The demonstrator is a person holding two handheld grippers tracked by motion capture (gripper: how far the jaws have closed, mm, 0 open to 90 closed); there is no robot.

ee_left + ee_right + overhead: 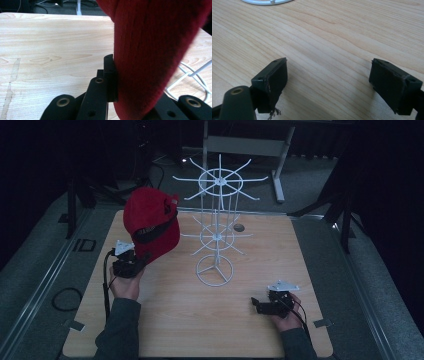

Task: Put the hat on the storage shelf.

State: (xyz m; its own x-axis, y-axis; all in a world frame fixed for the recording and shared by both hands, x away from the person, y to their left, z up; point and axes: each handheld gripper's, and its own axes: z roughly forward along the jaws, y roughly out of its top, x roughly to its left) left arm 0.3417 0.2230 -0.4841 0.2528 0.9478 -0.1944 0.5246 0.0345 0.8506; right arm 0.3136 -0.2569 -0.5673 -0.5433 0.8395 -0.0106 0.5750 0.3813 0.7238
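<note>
A red cap (150,220) hangs in the air over the table's left side, its black inner band facing the white wire rack (216,235). My left gripper (140,261) is shut on the cap's lower edge from below. In the left gripper view the red fabric (150,50) sits between the jaws of my left gripper (136,85), one black pad (110,77) pressed flat against it. My right gripper (257,304) rests low at the table's front right, open with nothing between its jaws (329,77).
The rack stands mid-table on a round base (215,270), with hook arms spreading at two levels. Its base ring shows in the right gripper view (265,2) and in the left gripper view (195,75). Bare wooden tabletop (190,320) lies in front.
</note>
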